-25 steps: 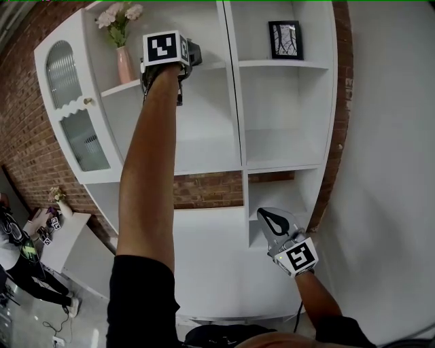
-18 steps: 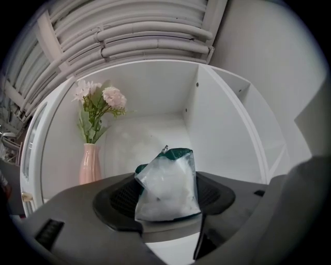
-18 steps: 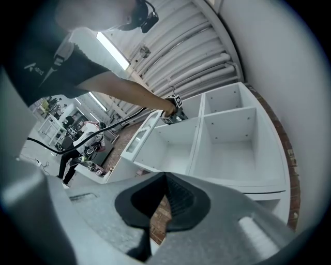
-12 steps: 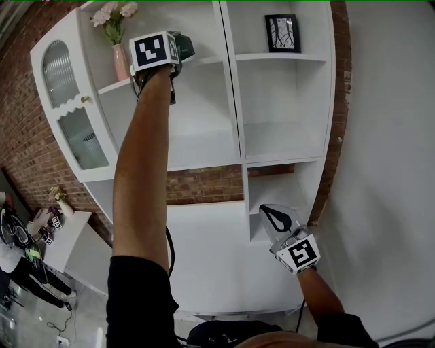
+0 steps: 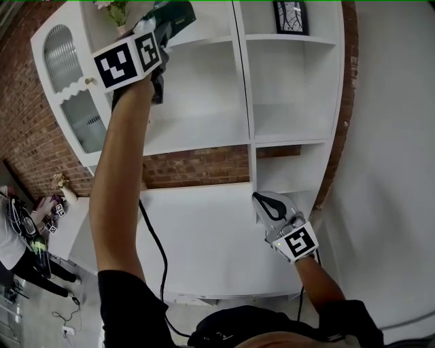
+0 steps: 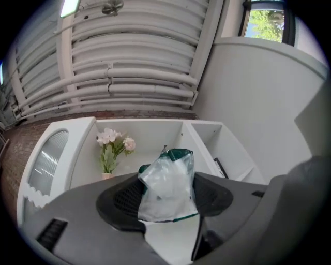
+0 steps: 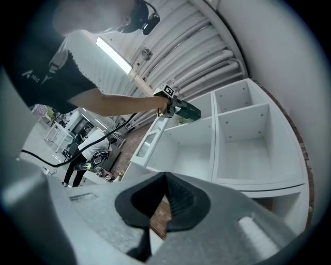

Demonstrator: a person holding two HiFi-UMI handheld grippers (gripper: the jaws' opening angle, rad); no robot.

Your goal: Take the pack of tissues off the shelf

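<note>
The pack of tissues (image 6: 170,176), clear plastic with green ends, sits pinched between the dark pads of my left gripper (image 6: 168,199). Those jaws have just been closing, and they are shut on the pack. In the head view my left gripper (image 5: 162,27) is held high in front of the white shelf unit's (image 5: 204,132) top left bay, with the pack (image 5: 178,12) out in front of the shelf edge. Low on the right, my right gripper (image 5: 266,204) is shut and holds nothing. Its pads meet at the tips in the right gripper view (image 7: 164,177).
A pink vase of flowers (image 6: 111,150) stands in the top left bay. A framed picture (image 5: 291,17) is on the top right shelf. A glass cabinet door (image 5: 68,88) is at the left. A person (image 5: 20,238) stands low left. A black cable (image 5: 153,251) hangs by my left arm.
My left gripper has pulled back from the top shelf, moving left and nearer with the tissue pack in it. The right gripper has barely shifted.
</note>
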